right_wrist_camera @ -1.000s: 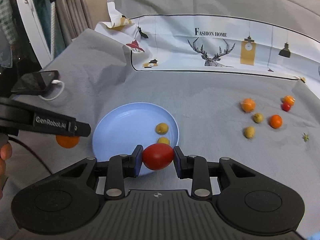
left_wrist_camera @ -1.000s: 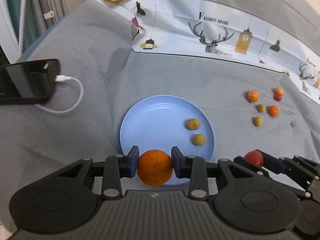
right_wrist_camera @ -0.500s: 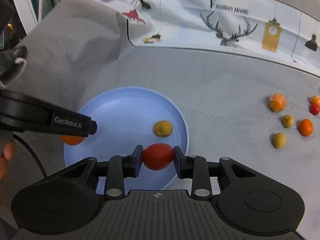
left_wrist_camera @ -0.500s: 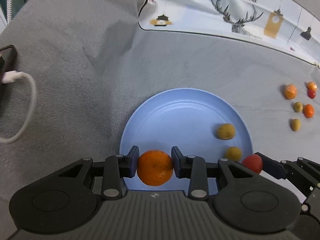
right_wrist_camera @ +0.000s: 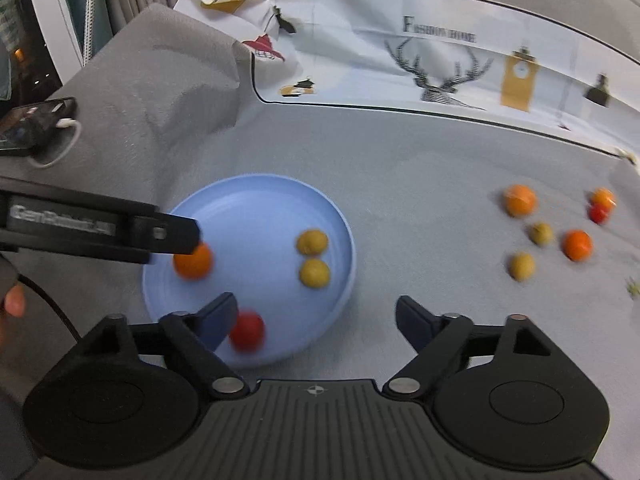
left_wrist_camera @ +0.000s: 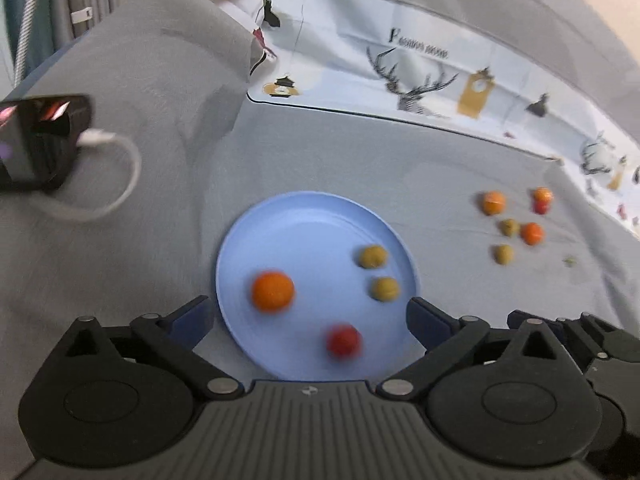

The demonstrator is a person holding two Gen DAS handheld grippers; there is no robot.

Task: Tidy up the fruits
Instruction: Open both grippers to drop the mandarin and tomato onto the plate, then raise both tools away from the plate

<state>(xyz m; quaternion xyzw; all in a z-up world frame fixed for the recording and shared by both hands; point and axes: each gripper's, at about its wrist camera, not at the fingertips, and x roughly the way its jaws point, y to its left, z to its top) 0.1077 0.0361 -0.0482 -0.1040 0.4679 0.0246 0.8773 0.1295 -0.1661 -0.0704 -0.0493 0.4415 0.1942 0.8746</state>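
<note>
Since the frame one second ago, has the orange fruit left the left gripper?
Yes. The left gripper has just opened, and the orange fruit now lies on the blue plate, left of the two yellow-green fruits, no longer between the jaws.

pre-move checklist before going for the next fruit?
1. Left gripper jaws just opened, nothing between: ok.
2. Right gripper jaws just opened, clear of red fruit: ok.
3. Orange on blue plate: ok.
4. Both dropped fruits settled: cannot tell, blurred.
5. Six loose fruits on cloth, unobstructed: ok.
6. Plate has room left: ok.
</note>
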